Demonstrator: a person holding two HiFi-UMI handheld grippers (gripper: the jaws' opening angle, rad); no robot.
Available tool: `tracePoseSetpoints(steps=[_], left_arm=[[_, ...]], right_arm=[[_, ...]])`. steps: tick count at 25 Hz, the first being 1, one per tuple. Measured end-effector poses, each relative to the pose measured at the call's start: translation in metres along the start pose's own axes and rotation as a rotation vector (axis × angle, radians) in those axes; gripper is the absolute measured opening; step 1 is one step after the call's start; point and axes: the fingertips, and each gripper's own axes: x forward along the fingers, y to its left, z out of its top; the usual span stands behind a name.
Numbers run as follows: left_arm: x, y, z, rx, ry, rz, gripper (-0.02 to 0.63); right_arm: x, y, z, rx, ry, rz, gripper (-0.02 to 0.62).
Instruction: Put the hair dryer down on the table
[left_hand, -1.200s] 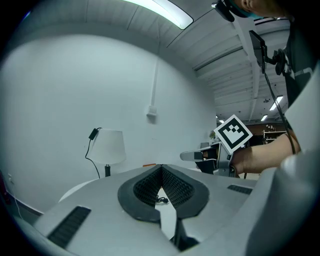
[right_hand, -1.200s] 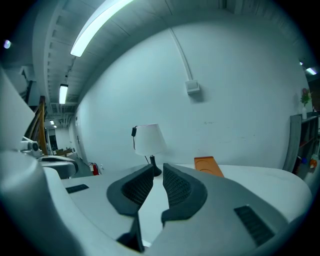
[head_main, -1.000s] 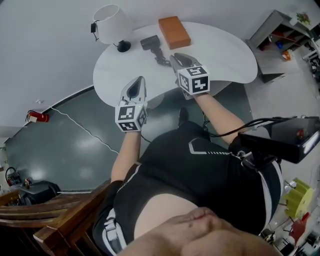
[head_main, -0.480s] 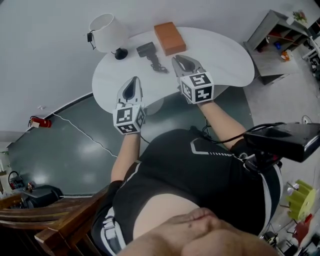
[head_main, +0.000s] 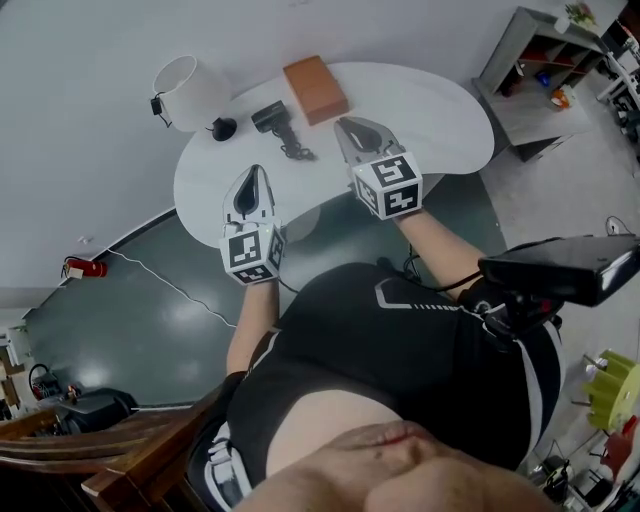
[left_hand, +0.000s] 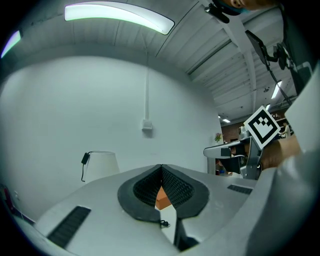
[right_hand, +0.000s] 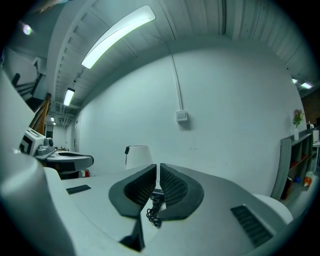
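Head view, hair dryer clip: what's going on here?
A person holds a gripper in each hand. The hair dryer lies on the white table, between the lamp and the orange box. The left gripper is shut and empty. The right gripper has just been closing its jaws, nothing between them. Both hover by the table's near edge.

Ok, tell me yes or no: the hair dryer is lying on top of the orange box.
No: the hair dryer lies on the bare white table, beside the orange box rather than on it.
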Motion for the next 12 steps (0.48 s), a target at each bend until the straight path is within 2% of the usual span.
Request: tracePoseSetpoints(steps=[4, 12], left_arm=[[0.002, -0.002, 0.001, -0.039, -0.001, 0.015, 0.032], [0.006, -0.022, 0.003, -0.043, 0.002, 0.015, 0.032]], right_arm=[[-0.006, -0.007, 0.004, -0.007, -0.010, 0.004, 0.038], [-0.016, -0.017, 0.010, -0.016, -0.024, 0.024, 0.034]])
